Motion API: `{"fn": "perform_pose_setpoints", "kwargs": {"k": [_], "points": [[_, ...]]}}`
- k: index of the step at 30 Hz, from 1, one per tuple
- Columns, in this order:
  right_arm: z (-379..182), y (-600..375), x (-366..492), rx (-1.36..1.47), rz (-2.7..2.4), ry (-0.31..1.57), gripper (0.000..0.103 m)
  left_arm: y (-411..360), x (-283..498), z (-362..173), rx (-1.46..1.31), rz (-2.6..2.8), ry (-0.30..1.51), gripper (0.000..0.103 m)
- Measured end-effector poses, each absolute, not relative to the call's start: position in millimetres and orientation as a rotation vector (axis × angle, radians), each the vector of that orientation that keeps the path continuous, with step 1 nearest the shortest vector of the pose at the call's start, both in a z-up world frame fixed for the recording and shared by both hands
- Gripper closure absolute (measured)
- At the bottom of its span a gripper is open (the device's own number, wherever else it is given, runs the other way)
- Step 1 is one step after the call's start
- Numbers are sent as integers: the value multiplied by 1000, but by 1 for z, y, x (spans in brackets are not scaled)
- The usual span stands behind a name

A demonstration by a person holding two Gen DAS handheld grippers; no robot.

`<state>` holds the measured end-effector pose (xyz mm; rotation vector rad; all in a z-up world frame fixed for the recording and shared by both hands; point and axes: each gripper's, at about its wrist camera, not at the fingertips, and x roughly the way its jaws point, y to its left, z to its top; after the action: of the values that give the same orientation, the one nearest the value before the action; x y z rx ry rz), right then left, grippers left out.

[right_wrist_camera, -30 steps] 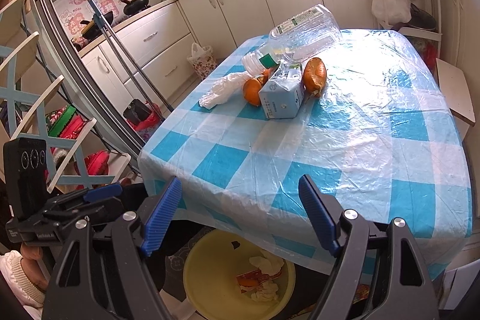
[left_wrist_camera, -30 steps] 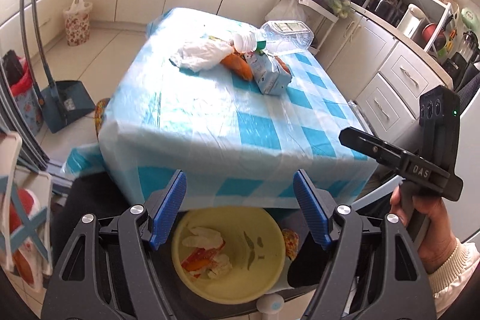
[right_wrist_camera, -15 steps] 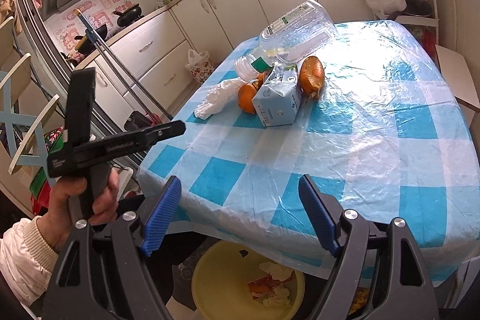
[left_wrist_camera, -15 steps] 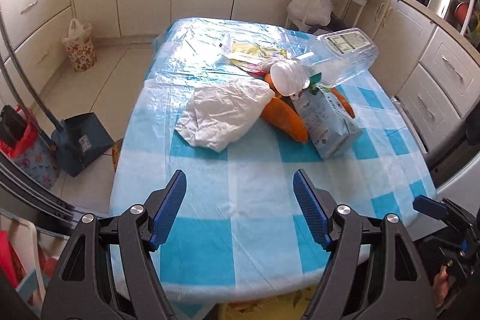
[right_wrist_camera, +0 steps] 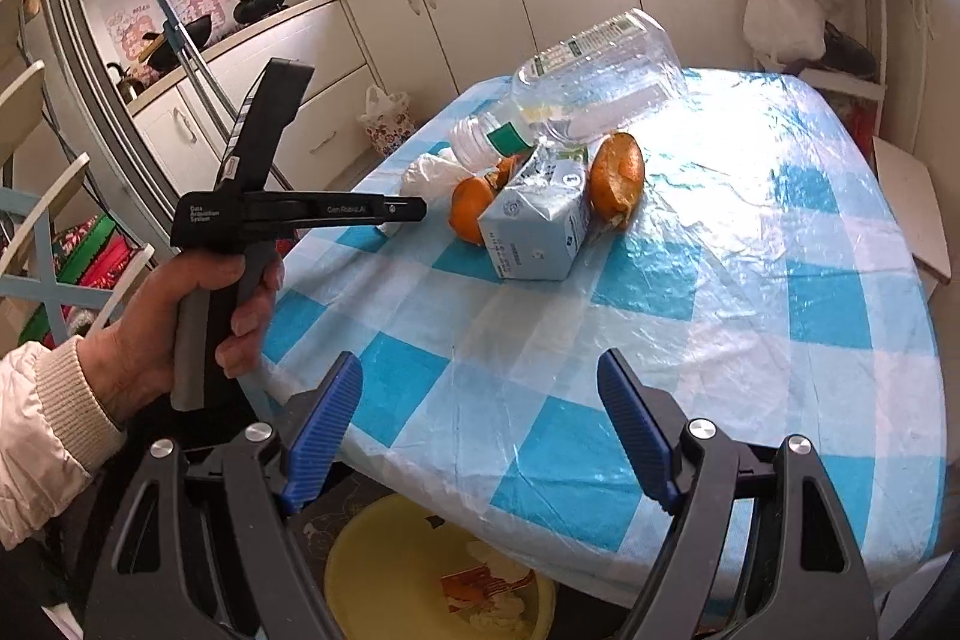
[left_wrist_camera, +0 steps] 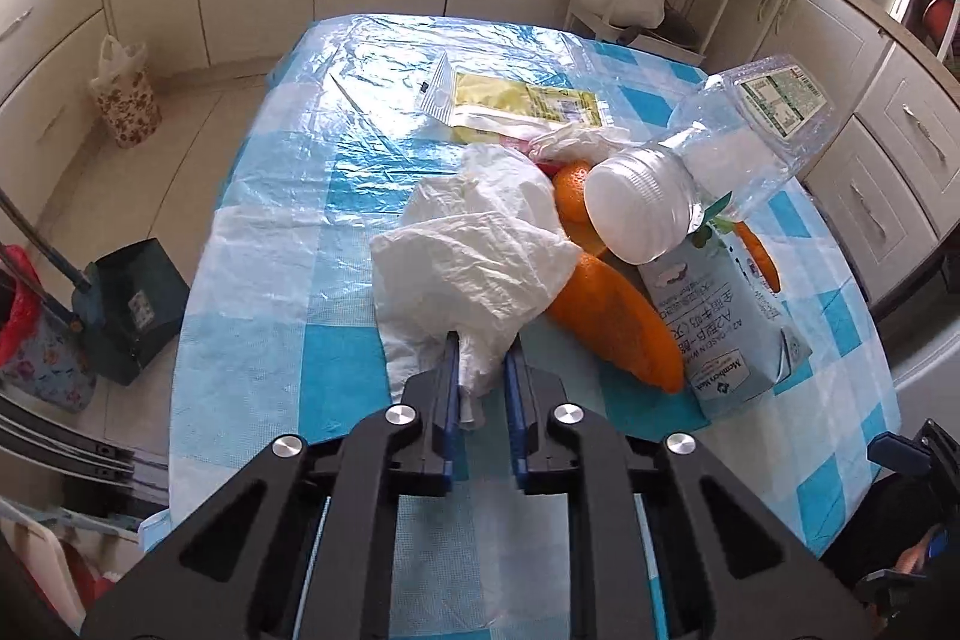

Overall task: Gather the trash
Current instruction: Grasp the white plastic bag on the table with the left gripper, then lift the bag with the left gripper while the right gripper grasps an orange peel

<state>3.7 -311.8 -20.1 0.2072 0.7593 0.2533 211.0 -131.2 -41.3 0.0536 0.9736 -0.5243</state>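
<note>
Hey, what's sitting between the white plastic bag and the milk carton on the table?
A piece of orange peel lies between the white plastic bag and the milk carton, its upper end tucked under the bag. The left wrist view shows it best.

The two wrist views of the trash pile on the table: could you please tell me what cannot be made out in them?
- Right wrist view: the white plastic bag is mostly hidden behind the left hand-held gripper and the orange peel.
- Right wrist view: the yellow bin is cut off by the bottom edge and the table.
- Left wrist view: the milk carton print is too small to read fully; the bottle covers its top.
</note>
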Motion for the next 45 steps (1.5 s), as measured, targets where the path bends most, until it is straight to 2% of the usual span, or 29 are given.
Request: {"fn": "perform_pose_setpoints", "kwargs": {"k": [11,17,19,24,27,32,34,40,45], "points": [[-14,-254,46,76,388,746,26,-39,133,-37,-113,-389,893,95],[-19,-235,110,10,332,795,26,-35,117,-30,-140,-389,845,95],[-30,-235,130,5,296,839,31,-34,117,-31,-145,-396,849,95],[-31,-235,157,-81,215,847,36,-32,116,-32,-143,-404,843,95],[-40,-234,171,-125,216,906,49,-31,117,-32,-153,-410,840,95],[-46,-224,165,-240,246,913,58,-31,118,-31,-162,-423,838,95],[-43,-231,162,-219,239,907,77,-32,118,-31,-155,-429,838,95],[-36,-247,129,-121,262,881,83,-41,113,-32,-117,-444,832,95],[-29,-243,94,-74,310,865,83,-45,100,-28,-106,-467,820,95]]}}
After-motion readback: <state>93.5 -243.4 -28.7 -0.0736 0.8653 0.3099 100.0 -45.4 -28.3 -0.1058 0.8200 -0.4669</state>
